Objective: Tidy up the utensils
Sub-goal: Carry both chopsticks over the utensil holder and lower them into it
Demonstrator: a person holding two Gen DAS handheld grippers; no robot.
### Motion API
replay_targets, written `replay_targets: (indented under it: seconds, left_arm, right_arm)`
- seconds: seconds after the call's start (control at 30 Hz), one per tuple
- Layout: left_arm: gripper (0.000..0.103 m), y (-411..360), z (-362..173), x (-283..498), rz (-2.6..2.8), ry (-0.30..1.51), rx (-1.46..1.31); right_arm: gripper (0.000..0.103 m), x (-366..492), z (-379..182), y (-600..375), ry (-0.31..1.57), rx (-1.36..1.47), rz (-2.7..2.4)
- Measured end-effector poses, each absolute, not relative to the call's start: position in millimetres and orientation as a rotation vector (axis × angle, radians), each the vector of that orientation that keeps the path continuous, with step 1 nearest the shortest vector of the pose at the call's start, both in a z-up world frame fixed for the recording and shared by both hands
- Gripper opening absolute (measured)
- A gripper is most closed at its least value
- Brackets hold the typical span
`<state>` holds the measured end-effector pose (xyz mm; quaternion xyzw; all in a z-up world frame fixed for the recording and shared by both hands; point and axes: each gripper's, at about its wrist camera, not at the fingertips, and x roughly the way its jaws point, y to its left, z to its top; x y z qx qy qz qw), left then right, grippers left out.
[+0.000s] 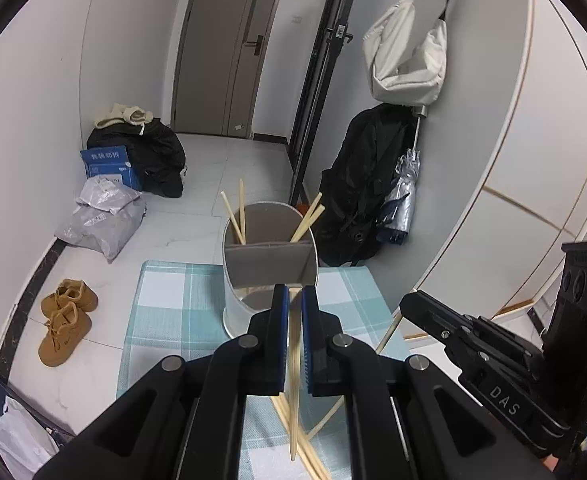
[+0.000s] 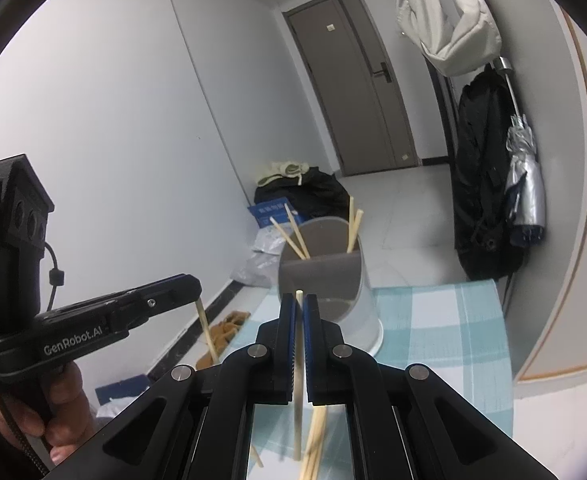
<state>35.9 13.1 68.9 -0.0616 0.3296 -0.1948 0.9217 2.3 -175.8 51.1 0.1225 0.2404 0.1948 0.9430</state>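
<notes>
Checked blue cloth [image 1: 165, 300] covers the table, with a grey divided holder [image 1: 269, 256] at its far edge and four chopsticks standing in its back section. Left gripper [image 1: 293, 312] pinches one chopstick [image 1: 293, 392] upright between its pads. Right gripper [image 2: 299, 320] pinches another chopstick [image 2: 298, 368] likewise. Loose chopsticks [image 2: 315, 444] lie on the cloth below.

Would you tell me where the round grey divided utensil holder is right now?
The round grey divided utensil holder stands at the far edge of the blue checked tablecloth, just ahead of both grippers, with wooden chopsticks leaning in its rear compartments.
</notes>
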Motion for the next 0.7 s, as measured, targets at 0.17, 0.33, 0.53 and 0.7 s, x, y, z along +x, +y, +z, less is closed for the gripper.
replay_targets:
  seconds: [0.17,0.33,0.53,0.7]
  left_arm:
    - [0.002,10.9,82.8,53.0,-0.387,0.67,-0.165]
    - [0.002,6.5,102.4,72.0,-0.392,0.661,-0.184]
    - [0.002,5.5,127.9,101.3,-0.398,0.644,-0.215]
    - [0.002,7.3,144.3,127.5,-0.379,0.599,-0.237]
  right_arm:
    - [0.003,15.2,67.4,-180.4,0.476,0.273,0.409]
    - [0.003,34.2,89.2,-183.8,0.465,0.278,0.433]
    - [0.003,61.5,124.0,-183.4,0.432,0.253,0.453]
    - [0.003,85.1,151.2,-181.2,0.382,0.224,0.459]
